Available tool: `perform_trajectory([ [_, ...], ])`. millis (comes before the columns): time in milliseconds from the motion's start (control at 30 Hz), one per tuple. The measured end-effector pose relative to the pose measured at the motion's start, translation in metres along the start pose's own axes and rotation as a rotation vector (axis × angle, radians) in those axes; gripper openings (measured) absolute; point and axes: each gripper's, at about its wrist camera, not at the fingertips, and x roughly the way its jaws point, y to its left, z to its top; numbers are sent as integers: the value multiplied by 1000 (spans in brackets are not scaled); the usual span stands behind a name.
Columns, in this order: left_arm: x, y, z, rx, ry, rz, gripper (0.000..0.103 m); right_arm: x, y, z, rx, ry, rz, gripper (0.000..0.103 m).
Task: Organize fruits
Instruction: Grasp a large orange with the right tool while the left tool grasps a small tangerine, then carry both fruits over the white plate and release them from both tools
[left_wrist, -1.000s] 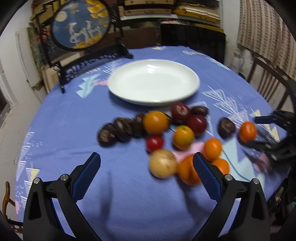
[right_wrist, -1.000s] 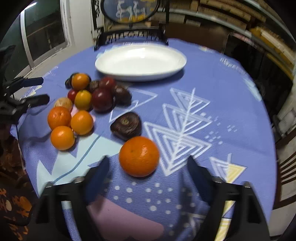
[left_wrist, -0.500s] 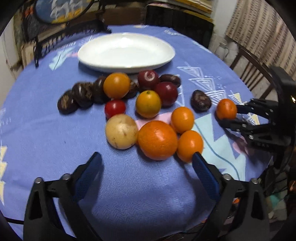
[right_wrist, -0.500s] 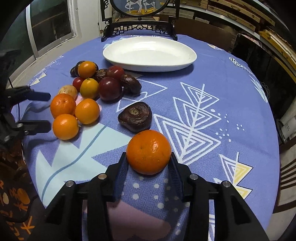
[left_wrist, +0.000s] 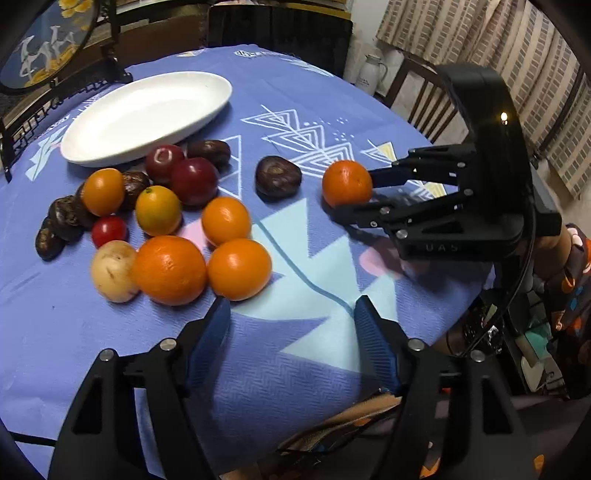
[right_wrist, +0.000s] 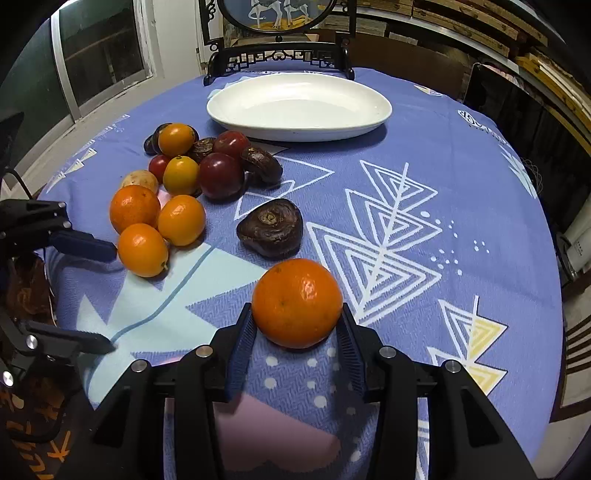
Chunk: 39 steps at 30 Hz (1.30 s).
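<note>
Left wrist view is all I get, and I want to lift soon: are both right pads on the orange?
Observer: Yes. The right gripper has just closed its jaws, and both blue pads press the orange at its sides.
Operator: Anything beyond it, on its right?
Observer: Only patterned cloth shows there.
Operator: And my left gripper?
Observer: Its jaws have just been closing, nothing between them; one finger points at the nearest small orange, close beside it.
</note>
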Motion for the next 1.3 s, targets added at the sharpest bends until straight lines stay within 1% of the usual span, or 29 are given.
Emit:
perform_trajectory([
  [33,2,3,2,-10,3,10,68,0,0,0,2,-1,3,45],
  [67,5,6,6,-27,3,24,66,0,-1,-1,3,-2,6,45],
  [100,7,9,10,-52,-4,37,60,0,-1,-1,5,-4,7,45],
  [133,8,13,14,-67,-14,41,56,0,0,0,6,-5,6,45],
  [167,8,16,18,-75,-33,46,46,0,0,0,5,-7,3,45],
  [200,9,18,23,-88,-39,49,38,0,1,0,4,-9,2,45],
  [233,11,20,26,-100,-30,44,37,0,1,-1,5,-9,3,45],
  [267,13,19,27,-100,-16,29,36,0,0,-1,8,-9,5,45],
  [300,15,15,28,-81,-3,32,37,0,-1,-2,13,-9,9,45],
  [367,22,10,29,-64,37,31,43,-1,-2,-2,17,-10,14,45],
  [400,27,9,31,-65,41,45,43,-1,-2,-3,18,-12,16,45],
  [433,30,10,32,-63,35,63,44,-1,-2,-3,18,-12,16,45],
  [533,35,10,37,-66,12,84,45,0,-2,-3,19,-15,13,45],
  [633,37,9,45,-68,-3,82,47,0,-1,-2,19,-14,12,45],
  [667,36,9,46,-66,-10,88,57,0,-1,-2,20,-13,13,45],
  [700,37,8,48,-65,-20,91,62,0,-1,-3,22,-14,14,45],
  [733,37,7,50,-64,-26,87,62,0,-1,-3,23,-13,14,45],
  [767,38,6,50,-65,-28,89,58,0,-1,-3,23,-14,13,45],
  [800,38,5,49,-60,-29,90,42,0,-1,-3,24,-15,12,45],
  [833,39,4,49,-51,-19,85,39,0,-1,-3,26,-16,12,45],
  [933,36,8,46,-64,-14,67,39,-1,-1,-2,28,-15,10,45],
  [1000,32,12,44,-81,-19,68,39,-2,-2,-1,35,-18,15,44],
  [1067,26,14,43,-75,-29,68,39,-3,-1,1,36,-26,21,44],
  [1167,10,19,46,-64,-63,82,39,-9,1,11,23,-40,30,44],
  [1267,-13,35,61,-79,-126,126,39,-17,1,28,4,-73,19,44],
  [1300,-22,44,69,-90,-153,145,39,-23,0,39,0,-97,20,44],
])
